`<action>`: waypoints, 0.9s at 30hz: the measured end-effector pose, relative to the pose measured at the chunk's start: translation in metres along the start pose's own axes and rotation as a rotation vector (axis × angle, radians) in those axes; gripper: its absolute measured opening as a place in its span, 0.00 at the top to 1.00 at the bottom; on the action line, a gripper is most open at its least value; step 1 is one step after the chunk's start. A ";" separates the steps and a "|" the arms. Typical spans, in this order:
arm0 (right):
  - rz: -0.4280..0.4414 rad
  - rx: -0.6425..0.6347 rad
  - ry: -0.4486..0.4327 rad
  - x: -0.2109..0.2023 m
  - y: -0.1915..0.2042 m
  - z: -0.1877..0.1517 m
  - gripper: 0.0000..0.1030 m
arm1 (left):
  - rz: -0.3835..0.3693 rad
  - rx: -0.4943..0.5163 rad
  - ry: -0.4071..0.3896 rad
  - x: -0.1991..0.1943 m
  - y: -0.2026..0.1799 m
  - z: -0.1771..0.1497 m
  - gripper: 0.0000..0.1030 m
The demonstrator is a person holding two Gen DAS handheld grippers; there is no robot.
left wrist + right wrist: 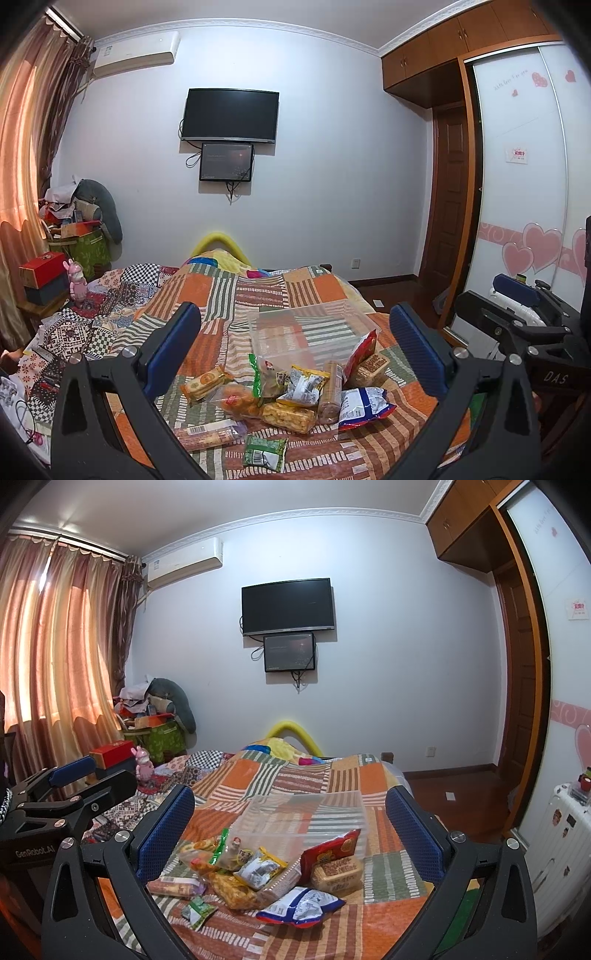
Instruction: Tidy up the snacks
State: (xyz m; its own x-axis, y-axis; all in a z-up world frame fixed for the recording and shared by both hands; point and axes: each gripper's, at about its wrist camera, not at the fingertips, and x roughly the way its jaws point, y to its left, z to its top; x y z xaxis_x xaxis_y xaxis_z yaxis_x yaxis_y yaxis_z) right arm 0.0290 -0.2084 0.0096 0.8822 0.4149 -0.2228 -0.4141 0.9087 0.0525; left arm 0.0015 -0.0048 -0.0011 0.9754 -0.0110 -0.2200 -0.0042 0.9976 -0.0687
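A: What sits nearest the cameras?

B: Both grippers, raised over the near end of the bed. The left gripper [295, 354] has its blue-padded fingers spread wide with nothing between them. The right gripper [290, 834] is the same: jaws far apart, holding nothing. Each one also shows at the edge of the other's view.

A: And the snacks?

B: They lie in a loose pile on the patchwork bedspread [258, 295], toward its near end. Closest is a small green packet [265, 452], with a long cracker sleeve [210, 435] bearing a barcode just to its left. To the right is a blue and white bag [364, 406]. Behind these lie a yellow bar of puffed pieces [288, 417], a clear bag of orange rounds [236, 400], a yellow packet [306, 386] and an upright roll of biscuits [330, 387], all touching or overlapping.

A: Anything farther back?

B: A green-trimmed bag [267, 376] and a pack of round crackers [205, 384] sit on the left of the pile. A red bag [360, 352] leans against the near wall of a clear plastic bin [314, 325], with a brown cracker pack [369, 369] beside it. The bin stands just beyond the pile, mid-bed, and I see no snacks inside it.

A: And beyond the bed?

B: A wall-mounted television [229, 115] with a smaller screen [226, 162] under it.
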 end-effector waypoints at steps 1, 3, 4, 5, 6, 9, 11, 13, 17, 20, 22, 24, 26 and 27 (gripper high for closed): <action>0.001 0.001 0.000 0.000 0.000 0.000 0.00 | 0.001 0.001 -0.001 0.000 0.000 0.000 0.00; 0.001 0.001 0.000 0.001 -0.001 0.000 0.00 | 0.008 0.002 -0.004 0.000 0.000 -0.001 0.00; 0.001 0.000 0.002 0.001 -0.001 -0.001 0.00 | 0.008 0.002 -0.004 0.000 0.001 -0.001 0.00; 0.001 -0.002 0.003 0.002 -0.001 -0.001 0.00 | 0.005 0.000 -0.003 0.000 0.001 -0.001 0.00; 0.001 -0.003 0.006 0.003 -0.001 -0.002 0.00 | 0.003 -0.002 -0.002 0.001 0.002 -0.002 0.01; -0.003 -0.004 0.012 0.005 0.000 -0.004 0.00 | 0.004 0.003 0.011 0.004 0.002 -0.004 0.09; 0.001 -0.003 0.023 0.008 0.000 -0.006 0.04 | 0.006 0.012 0.033 0.008 0.003 -0.007 0.16; 0.008 -0.002 0.039 0.011 -0.001 -0.008 0.07 | 0.005 0.013 0.058 0.014 0.006 -0.010 0.21; 0.020 0.005 0.086 0.020 -0.004 -0.014 0.17 | 0.012 -0.007 0.118 0.027 0.018 -0.021 0.28; 0.016 0.006 0.142 0.030 -0.009 -0.024 0.22 | 0.030 -0.007 0.165 0.037 0.031 -0.032 0.29; 0.010 0.007 0.182 0.037 -0.013 -0.032 0.24 | 0.048 -0.007 0.210 0.047 0.044 -0.044 0.29; 0.006 0.012 0.224 0.044 -0.018 -0.040 0.24 | 0.056 -0.009 0.264 0.056 0.055 -0.056 0.29; 0.001 0.021 0.267 0.051 -0.022 -0.048 0.24 | 0.061 -0.016 0.320 0.068 0.068 -0.070 0.29; -0.003 0.025 0.291 0.055 -0.025 -0.054 0.24 | 0.065 -0.019 0.349 0.074 0.075 -0.077 0.29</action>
State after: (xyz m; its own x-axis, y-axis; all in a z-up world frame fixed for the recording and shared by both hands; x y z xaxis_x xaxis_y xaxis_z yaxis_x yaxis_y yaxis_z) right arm 0.0757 -0.2107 -0.0563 0.7803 0.3851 -0.4928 -0.4029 0.9122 0.0750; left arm 0.0559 0.0635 -0.0977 0.8391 0.0265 -0.5433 -0.0711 0.9956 -0.0611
